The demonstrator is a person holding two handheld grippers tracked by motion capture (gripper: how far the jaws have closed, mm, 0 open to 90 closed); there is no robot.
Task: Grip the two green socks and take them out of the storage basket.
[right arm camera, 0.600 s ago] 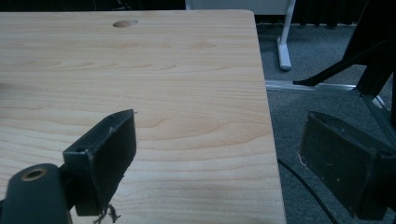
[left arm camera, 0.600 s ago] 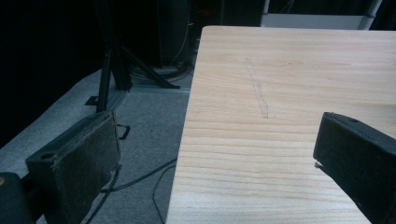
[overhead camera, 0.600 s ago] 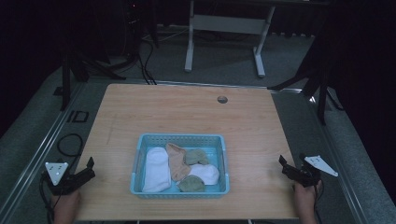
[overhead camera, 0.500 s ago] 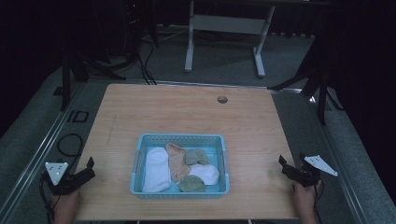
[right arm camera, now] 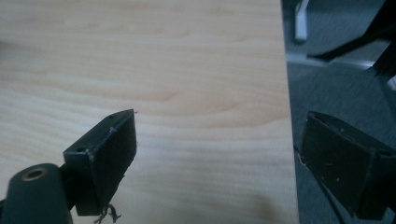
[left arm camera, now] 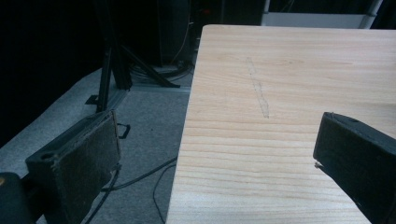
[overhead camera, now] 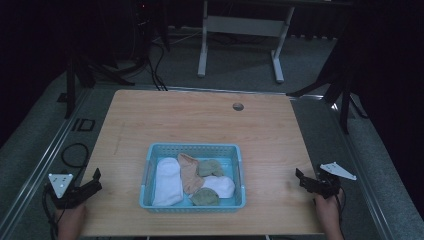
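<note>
Left gripper (overhead camera: 95, 181) sits at the table's (overhead camera: 200, 120) near left corner, jaws spread wide with nothing between them, one over the floor, one over the wood. The left hand (overhead camera: 70, 220) grips it from below, pointing it far and slightly right. Right gripper (overhead camera: 302, 179) mirrors it at the near right edge, jaws apart and empty, right hand (overhead camera: 327, 212) low behind it. Between them, well apart from both, the blue basket (overhead camera: 150, 175) holds socks (overhead camera: 167, 182): white, peach, green.
</note>
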